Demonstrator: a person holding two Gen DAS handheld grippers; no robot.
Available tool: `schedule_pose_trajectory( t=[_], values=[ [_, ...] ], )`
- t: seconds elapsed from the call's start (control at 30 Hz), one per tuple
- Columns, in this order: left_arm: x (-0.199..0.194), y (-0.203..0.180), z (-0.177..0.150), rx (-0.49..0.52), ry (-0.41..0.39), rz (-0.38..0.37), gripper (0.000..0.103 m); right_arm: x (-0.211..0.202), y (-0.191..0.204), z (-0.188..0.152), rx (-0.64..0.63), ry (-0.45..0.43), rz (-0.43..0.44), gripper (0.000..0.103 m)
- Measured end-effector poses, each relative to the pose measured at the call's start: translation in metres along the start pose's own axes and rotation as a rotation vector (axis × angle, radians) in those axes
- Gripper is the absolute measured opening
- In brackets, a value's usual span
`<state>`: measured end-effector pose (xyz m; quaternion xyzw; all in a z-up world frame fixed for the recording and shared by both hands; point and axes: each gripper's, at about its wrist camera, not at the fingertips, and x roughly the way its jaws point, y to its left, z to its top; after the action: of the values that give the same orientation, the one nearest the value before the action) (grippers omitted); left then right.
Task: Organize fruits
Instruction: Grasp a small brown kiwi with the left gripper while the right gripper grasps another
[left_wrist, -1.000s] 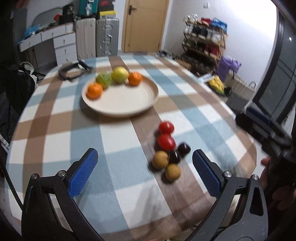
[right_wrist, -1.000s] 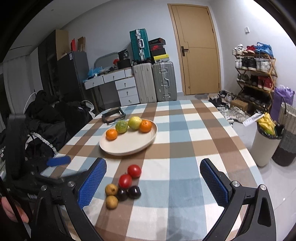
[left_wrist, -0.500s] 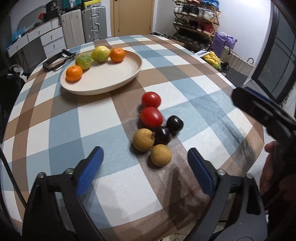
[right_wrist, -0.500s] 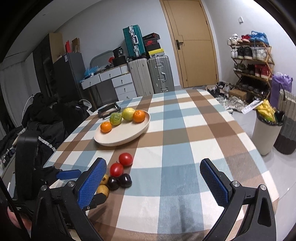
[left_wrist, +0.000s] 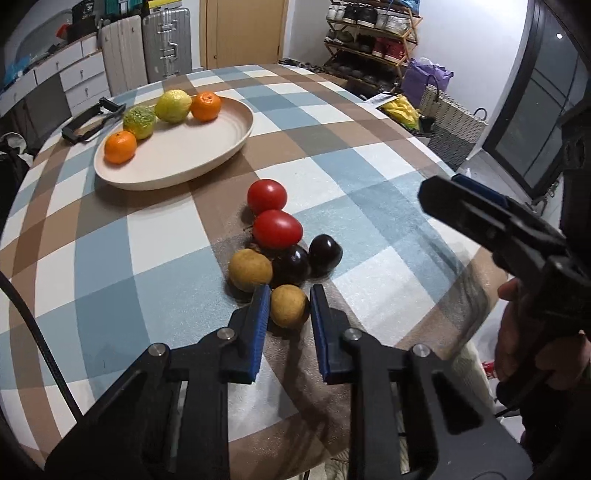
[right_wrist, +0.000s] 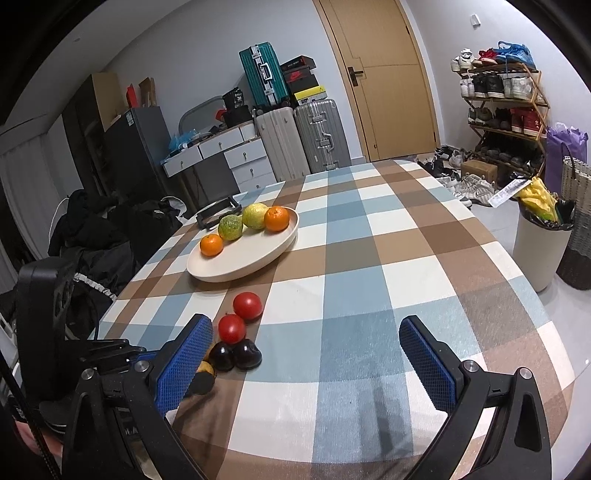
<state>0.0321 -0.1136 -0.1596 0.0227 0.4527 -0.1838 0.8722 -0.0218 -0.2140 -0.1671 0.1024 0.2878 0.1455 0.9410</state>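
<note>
A cream plate (left_wrist: 192, 155) holds two oranges, a green fruit and a yellow fruit. Loose on the checked cloth lie two red tomatoes (left_wrist: 276, 228), two dark plums (left_wrist: 325, 251) and two tan longans. My left gripper (left_wrist: 288, 299) is shut on the nearer longan (left_wrist: 289, 305), which rests on the cloth; the other longan (left_wrist: 250, 269) is just to its left. My right gripper (right_wrist: 306, 347) is open and empty above the near table edge, right of the pile (right_wrist: 236, 354). The plate also shows in the right wrist view (right_wrist: 243, 258).
A black clamp-like tool (left_wrist: 92, 118) lies behind the plate. The table (right_wrist: 369, 258) is round and its near edge is close under both grippers. Suitcases, drawers, a shoe rack and a bin stand around the room.
My left gripper moved forward and down to the fruit pile and its jaws closed around the nearest longan. My right gripper stayed open and drifted slightly.
</note>
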Motion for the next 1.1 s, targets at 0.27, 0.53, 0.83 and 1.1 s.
schedule_pose_trajectory(
  t=[0.27,0.53,0.83,1.1],
  values=[
    [-0.005,0.0,-0.004,0.014,-0.007,-0.037,0.02,0.001,0.004,0.001,-0.014,0.009,-0.006,0.103],
    [-0.021,0.015,-0.007,-0.016,-0.045,-0.077,0.019,0.007,0.011,-0.001,-0.035,0.047,-0.002,0.103],
    [-0.042,0.062,-0.009,-0.127,-0.107,-0.101,0.019,0.025,0.029,-0.005,-0.077,0.131,0.019,0.103],
    [-0.068,0.115,-0.005,-0.224,-0.19,-0.061,0.019,0.039,0.06,-0.008,-0.166,0.154,0.044,0.103]
  ],
)
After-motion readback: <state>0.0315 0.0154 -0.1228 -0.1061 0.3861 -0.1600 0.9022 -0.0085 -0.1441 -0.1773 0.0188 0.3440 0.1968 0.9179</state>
